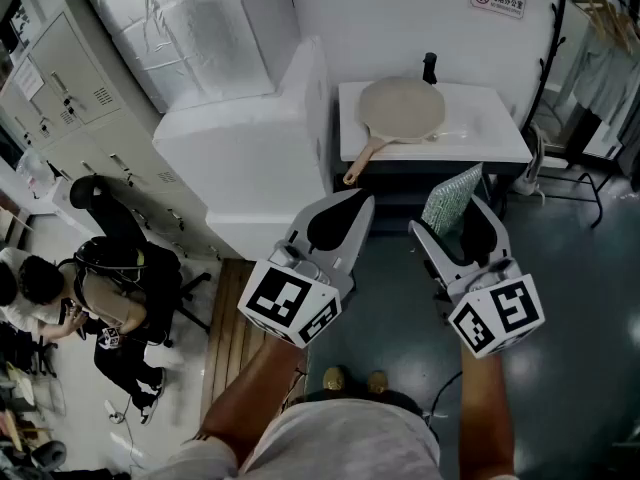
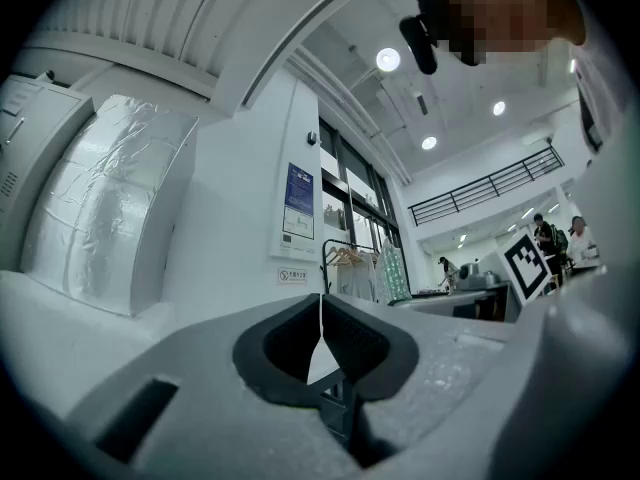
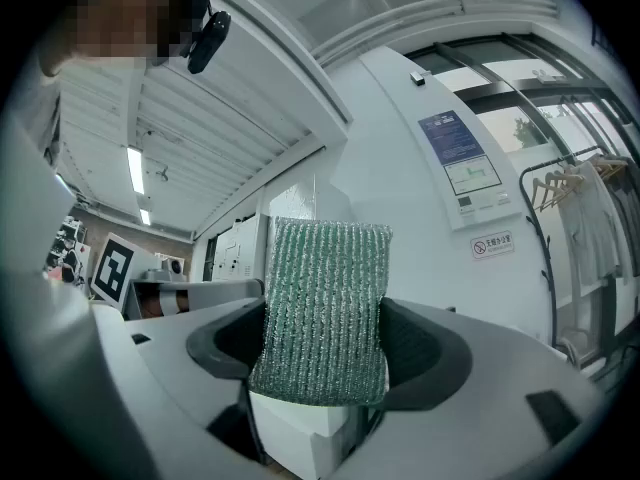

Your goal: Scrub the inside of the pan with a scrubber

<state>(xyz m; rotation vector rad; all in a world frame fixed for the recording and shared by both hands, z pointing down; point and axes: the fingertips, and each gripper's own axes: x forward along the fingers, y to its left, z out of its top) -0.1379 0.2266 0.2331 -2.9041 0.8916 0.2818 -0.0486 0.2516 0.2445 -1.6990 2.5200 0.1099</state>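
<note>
Items recorded, one moment.

1. Left hand-held gripper (image 1: 345, 208) (image 2: 320, 340): we found it clenched, dark pads meeting in a thin line, nothing between them. We held it raised over the floor, in front of the surface and well apart from it.

2. Right hand-held gripper (image 1: 455, 218) (image 3: 325, 343): we found it grasping the scrubber (image 1: 452, 198) (image 3: 325, 313), a green, ribbed, glinting pad. The pad stood upright, pinched at its lower half, its top well clear of the jaws. This gripper was held level with the left one, also short of the surface.

3. Pan (image 1: 401, 108): pale, round and shallow, lying flat on the left part of the white surface (image 1: 495, 128). Its wooden handle (image 1: 362, 160) ran out over the front left corner. Neither gripper touched it.

4. Dark upright thing (image 1: 430, 67) at the far edge of the surface, just behind the pan; we could not tell what it was.

5. Large white block (image 1: 250, 148) against the left edge of the surface.

6. Clothes rack (image 1: 585, 8) to the right, with garments.

7. Seated person (image 1: 115, 303) on the floor side, far left.
</note>
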